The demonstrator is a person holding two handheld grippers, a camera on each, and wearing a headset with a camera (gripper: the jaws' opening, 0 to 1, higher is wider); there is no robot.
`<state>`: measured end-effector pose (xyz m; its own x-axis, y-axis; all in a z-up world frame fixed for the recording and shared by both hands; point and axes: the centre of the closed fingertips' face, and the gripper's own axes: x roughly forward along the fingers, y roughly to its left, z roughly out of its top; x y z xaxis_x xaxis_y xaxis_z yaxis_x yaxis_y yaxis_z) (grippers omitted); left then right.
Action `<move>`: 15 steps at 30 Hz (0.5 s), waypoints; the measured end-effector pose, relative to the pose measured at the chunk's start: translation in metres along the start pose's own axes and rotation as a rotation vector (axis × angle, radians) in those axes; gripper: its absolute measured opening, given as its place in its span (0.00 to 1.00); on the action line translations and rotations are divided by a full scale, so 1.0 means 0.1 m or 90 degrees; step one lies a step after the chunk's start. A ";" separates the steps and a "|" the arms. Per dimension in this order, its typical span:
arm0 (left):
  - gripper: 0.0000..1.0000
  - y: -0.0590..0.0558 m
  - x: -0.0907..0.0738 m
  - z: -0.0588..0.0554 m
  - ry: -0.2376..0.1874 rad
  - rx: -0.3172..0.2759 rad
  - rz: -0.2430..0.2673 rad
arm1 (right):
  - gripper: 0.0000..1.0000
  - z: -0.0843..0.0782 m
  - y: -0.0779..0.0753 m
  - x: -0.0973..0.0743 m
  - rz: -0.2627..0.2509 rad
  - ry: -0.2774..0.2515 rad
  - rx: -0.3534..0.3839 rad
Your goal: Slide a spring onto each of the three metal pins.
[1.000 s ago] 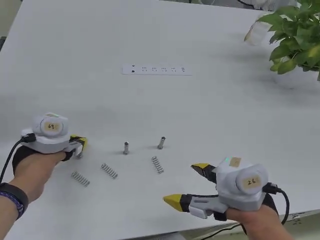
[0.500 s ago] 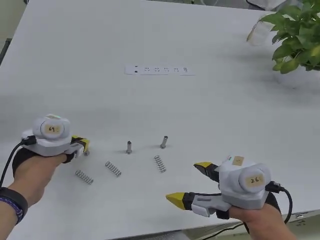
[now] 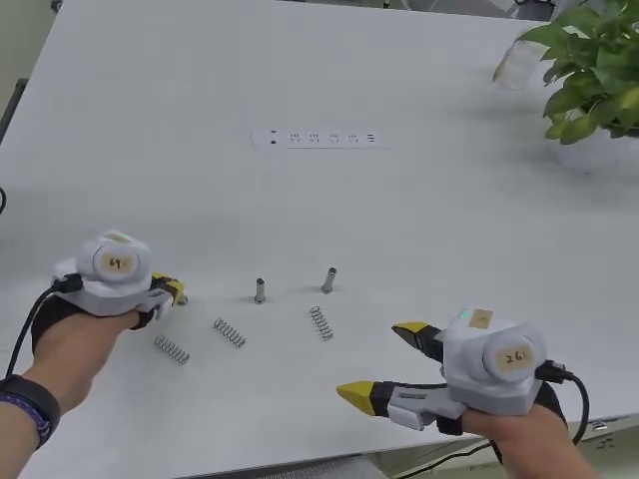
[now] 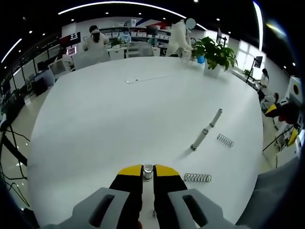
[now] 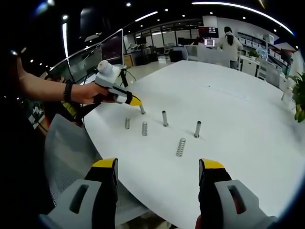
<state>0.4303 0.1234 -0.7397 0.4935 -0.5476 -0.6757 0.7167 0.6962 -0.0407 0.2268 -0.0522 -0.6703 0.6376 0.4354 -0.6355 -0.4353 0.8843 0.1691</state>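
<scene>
- At the near left, the left gripper (image 3: 172, 291) had its yellow-tipped jaws pinched narrowly on one slim metal pin (image 4: 148, 171).
- Two more cylindrical pins (image 3: 260, 290) (image 3: 329, 280) stood upright on the smooth white table (image 3: 419, 210), with three coiled wire springs (image 3: 171, 348) (image 3: 229, 332) (image 3: 319, 322) lying near them.
- Near right, the right gripper (image 3: 377, 361) gaped wide.

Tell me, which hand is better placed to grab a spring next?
Probably right: the right tool is open with a spring just ahead, while the left tool is shut on a pin.

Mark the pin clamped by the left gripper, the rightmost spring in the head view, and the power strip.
Clamped pin (image 4: 148, 171): left gripper view, its top end.
Rightmost spring (image 3: 319, 322): head view, its middle coils.
Power strip (image 3: 313, 140): head view, middle of its top face.
</scene>
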 end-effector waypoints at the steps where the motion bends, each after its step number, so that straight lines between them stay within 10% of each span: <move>1: 0.00 0.00 0.00 0.00 0.000 0.002 0.000 | 0.68 0.00 0.00 0.00 0.000 0.000 0.001; 15: 0.00 -0.01 -0.02 0.01 -0.004 -0.003 0.005 | 0.67 -0.06 0.00 -0.03 -0.004 -0.001 0.007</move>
<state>0.4292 0.1226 -0.7376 0.5025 -0.5453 -0.6709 0.7105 0.7026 -0.0388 0.2211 -0.0543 -0.6723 0.6412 0.4295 -0.6359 -0.4242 0.8890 0.1726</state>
